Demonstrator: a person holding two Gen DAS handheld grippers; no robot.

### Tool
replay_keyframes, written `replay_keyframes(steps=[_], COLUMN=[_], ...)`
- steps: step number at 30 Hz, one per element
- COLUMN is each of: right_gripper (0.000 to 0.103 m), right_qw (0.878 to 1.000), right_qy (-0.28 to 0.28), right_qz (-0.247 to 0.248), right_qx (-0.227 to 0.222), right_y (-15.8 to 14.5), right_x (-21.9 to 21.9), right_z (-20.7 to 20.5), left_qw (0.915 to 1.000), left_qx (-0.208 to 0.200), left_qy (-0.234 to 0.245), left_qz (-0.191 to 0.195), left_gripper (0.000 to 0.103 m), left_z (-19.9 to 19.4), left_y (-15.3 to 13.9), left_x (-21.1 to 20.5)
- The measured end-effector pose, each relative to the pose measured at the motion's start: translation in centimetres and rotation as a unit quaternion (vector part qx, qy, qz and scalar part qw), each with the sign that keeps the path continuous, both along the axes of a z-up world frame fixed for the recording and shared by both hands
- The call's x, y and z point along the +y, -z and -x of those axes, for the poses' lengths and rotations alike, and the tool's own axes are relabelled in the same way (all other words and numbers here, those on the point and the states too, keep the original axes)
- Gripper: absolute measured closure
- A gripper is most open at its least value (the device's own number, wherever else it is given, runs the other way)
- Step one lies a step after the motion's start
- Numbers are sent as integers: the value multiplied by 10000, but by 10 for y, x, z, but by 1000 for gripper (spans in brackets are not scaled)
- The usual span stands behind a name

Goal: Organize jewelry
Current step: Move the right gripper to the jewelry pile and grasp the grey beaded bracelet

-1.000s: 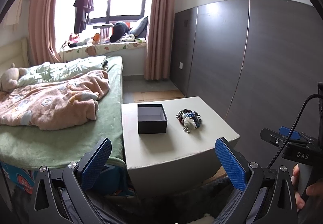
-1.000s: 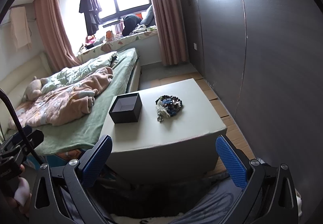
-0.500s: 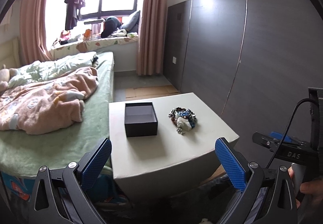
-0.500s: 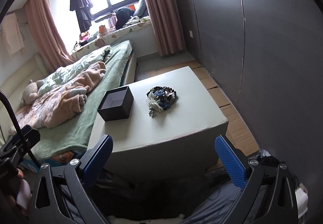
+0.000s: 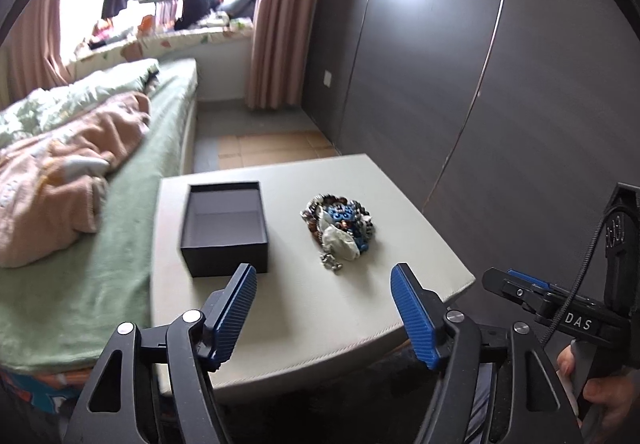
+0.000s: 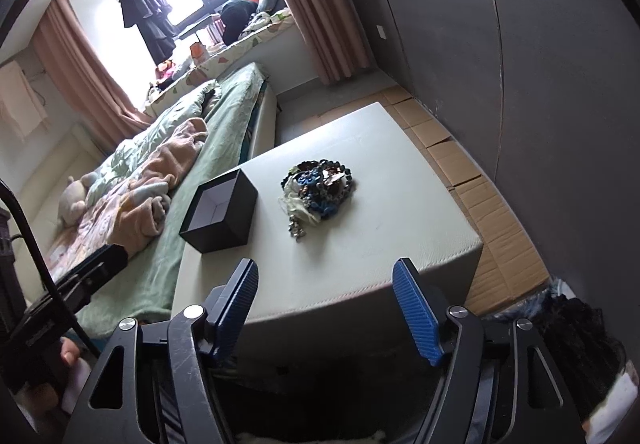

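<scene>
Count: one black box, one jewelry pile, two tools.
Surface: pale table beside a green-sheeted bed; dark wall panels.
Box: lidless, empty, left of the pile, apart.
Left tool: jaws parted, just narrowing, nothing between.
Right tool: likewise.

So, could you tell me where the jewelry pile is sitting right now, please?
In both wrist views the jewelry pile lies near the middle of the pale ottoman, just right of the open black box and apart from it, ahead of both grippers.
</scene>
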State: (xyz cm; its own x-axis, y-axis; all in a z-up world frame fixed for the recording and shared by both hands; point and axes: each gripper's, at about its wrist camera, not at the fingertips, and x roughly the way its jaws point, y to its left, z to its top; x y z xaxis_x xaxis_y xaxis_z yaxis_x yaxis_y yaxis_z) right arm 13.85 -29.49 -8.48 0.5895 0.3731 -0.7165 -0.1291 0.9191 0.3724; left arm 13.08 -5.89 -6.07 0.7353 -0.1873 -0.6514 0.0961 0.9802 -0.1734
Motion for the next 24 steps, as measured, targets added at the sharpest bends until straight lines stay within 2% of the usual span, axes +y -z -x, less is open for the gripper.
replay_keyframes(steps=[12, 18, 22, 24], right_gripper=[41, 42, 42, 42], right_qw=[9982, 9971, 9965, 9960], right_qy=[169, 151, 119, 131], right_qz=[-197, -240, -240, -243], right_qx=[548, 711, 798, 849], right_y=[43, 52, 56, 59], right_x=[-20, -22, -22, -22], right_z=[-53, -70, -83, -89], left_qw=[9974, 9956, 9932, 9916], left_qx=[700, 903, 1141, 1285], left_qy=[152, 224, 211, 148], left_qz=[69, 81, 10, -57], left_gripper=[35, 39, 49, 50], left_z=[-82, -112, -132, -142], left_y=[47, 61, 75, 84], left_x=[-28, -37, -44, -46])
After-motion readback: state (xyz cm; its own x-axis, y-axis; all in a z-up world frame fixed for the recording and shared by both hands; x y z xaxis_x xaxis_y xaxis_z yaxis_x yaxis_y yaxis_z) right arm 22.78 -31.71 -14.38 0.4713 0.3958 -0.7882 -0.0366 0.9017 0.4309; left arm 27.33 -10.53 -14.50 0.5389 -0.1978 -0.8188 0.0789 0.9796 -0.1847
